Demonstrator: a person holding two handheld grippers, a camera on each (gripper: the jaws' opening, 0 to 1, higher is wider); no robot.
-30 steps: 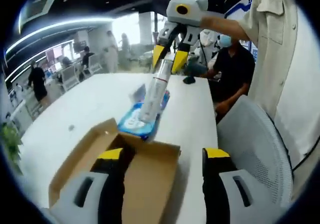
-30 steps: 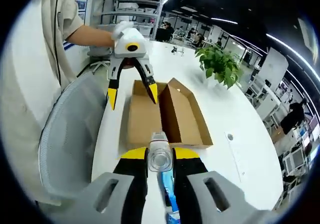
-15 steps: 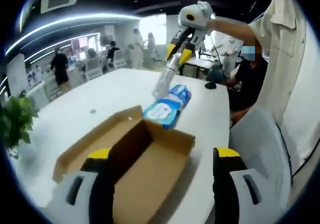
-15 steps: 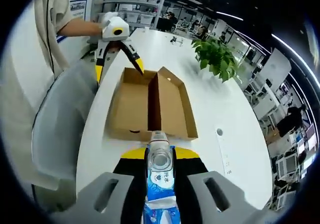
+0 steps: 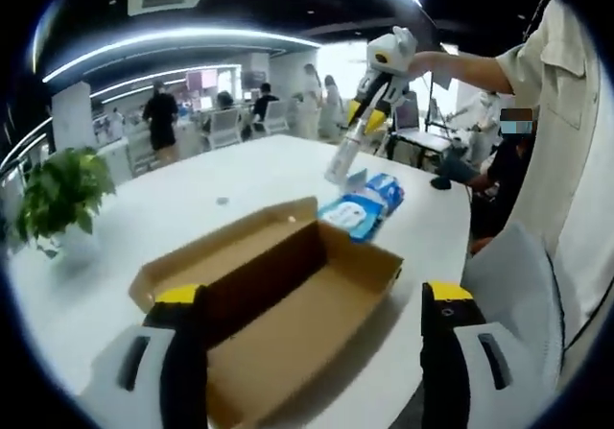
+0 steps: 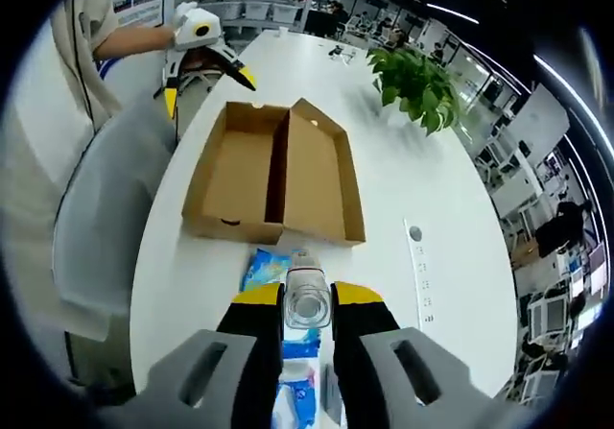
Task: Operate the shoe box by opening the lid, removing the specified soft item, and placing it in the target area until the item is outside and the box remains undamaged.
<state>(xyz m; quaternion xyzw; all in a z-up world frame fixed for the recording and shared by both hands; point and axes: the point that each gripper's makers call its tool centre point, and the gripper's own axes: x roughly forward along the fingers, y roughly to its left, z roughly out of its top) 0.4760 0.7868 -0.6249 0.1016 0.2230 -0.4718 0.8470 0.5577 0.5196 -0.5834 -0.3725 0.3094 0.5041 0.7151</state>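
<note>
Box open | right gripper clamps pack | left gripper spread

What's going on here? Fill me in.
A person works two tongs at a white table. The box lies open and looks empty. The right tongs are shut on a clear tube-like piece at the top of a blue soft pack, which sits on the table beside the box. The left tongs hang open over the box, holding nothing.
</note>
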